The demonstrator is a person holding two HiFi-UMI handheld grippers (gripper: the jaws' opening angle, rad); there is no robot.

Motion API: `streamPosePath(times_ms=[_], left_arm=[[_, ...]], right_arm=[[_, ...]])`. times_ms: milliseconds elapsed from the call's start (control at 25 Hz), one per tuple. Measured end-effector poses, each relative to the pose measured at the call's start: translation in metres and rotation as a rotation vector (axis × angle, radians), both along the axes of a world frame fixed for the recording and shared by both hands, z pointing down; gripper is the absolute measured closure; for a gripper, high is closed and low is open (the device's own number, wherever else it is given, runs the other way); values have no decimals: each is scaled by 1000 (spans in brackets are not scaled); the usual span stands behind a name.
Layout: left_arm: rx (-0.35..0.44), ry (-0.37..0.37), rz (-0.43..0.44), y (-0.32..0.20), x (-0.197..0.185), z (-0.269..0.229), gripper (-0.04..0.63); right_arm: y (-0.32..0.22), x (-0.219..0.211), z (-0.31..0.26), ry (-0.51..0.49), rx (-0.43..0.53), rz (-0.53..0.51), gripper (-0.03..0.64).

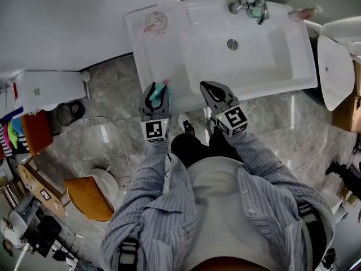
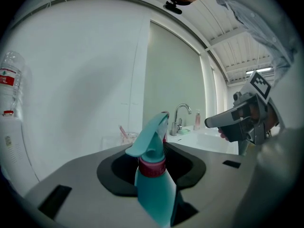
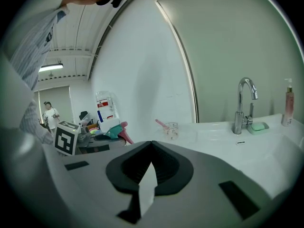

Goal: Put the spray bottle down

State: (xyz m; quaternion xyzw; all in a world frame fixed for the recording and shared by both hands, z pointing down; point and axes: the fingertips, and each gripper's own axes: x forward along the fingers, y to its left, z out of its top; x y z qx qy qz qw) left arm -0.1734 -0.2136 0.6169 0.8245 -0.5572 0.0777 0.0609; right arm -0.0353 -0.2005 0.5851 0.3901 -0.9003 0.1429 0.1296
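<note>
Even, soft indoor light fills all three views, brightest on the white ceramic washbasin point(image 1: 282, 55) just ahead of the left gripper point(image 1: 158, 92) and the right gripper point(image 1: 210, 90), while the glossy grey marble floor point(image 1: 110, 95) below them carries a pale sheen and faint shadows. Both gripper views bend hard into a circle with black corners and a dim rim, and a white ceiling strip light point(image 3: 52, 66) glows high to the left of the right gripper. Close to the lens between the left gripper's jaws, the teal plastic spray bottle point(image 2: 154, 184) looks soft-edged.
</note>
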Motion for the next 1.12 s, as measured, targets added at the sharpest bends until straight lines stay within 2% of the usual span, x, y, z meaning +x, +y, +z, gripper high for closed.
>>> streamPosePath(times_ms=[760,1120], left_arm=[[-10,-45,17,19,3,2,446],[-19,-54,-21,37,-3,-3,446]], right_arm=[[15,6,-11,5,16,-14,601],[27,12,-27,6,46,-33,601]])
